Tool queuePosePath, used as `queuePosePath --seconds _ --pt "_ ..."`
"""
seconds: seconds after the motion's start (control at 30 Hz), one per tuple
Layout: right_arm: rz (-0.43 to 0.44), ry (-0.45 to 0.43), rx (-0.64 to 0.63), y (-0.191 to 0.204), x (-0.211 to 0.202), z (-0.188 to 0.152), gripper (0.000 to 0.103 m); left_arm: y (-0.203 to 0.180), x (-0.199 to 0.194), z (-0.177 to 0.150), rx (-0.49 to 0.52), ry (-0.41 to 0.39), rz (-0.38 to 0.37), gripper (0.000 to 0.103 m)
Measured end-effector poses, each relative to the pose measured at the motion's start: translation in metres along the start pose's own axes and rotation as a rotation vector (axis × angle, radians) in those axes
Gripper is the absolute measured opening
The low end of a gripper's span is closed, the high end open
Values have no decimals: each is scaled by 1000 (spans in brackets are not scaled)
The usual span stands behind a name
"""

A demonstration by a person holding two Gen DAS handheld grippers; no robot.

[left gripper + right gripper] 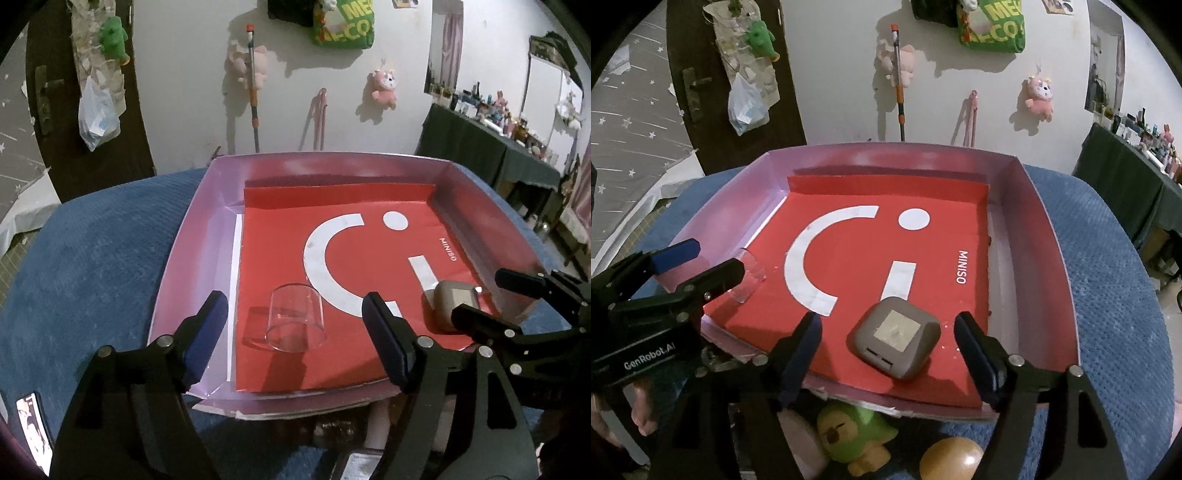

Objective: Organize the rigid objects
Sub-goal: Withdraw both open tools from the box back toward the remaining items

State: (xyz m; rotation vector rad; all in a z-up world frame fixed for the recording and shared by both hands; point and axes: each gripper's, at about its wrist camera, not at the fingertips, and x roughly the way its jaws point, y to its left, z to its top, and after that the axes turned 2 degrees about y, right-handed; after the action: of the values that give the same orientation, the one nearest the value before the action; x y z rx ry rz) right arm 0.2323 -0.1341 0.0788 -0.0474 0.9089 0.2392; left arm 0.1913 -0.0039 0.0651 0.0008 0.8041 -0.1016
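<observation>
One pink tray (1027, 206) holds two things: one clear glass cup (295, 317) and one grey square gadget (897, 341). At the bottom of the right wrist view sit one green toy (855, 437) and one golden ball (951, 459).

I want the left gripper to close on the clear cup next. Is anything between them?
Nothing visible. The left gripper is open with the clear cup lying straight ahead between its fingers on the red tray.

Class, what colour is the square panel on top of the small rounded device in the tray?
Silvery-white, on the grey device; clearest in the right wrist view.
</observation>
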Motion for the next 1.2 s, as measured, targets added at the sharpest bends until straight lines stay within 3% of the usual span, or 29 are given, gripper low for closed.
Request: queuePosePath --seconds 0.2,0.27,0.4,0.47,0.67,1.2 --pt "18 -42 4 1 -16 -3 93 5 -5 -2 -38 18 8 76" --pt "22 -55 5 2 -21 -4 95 7 -8 -3 -48 8 19 84" --pt "21 -82 -1 4 -29 -6 100 8 -15 -7 -51 -12 32 88" --pt "18 -99 -4 6 -34 -8 100 7 -18 -9 -49 -21 35 94" --pt "33 -128 -5 10 -44 -11 101 4 -26 -12 -46 -43 28 99" --pt "37 -196 -2 16 -69 -27 103 -1 -51 -31 -49 -93 31 103"
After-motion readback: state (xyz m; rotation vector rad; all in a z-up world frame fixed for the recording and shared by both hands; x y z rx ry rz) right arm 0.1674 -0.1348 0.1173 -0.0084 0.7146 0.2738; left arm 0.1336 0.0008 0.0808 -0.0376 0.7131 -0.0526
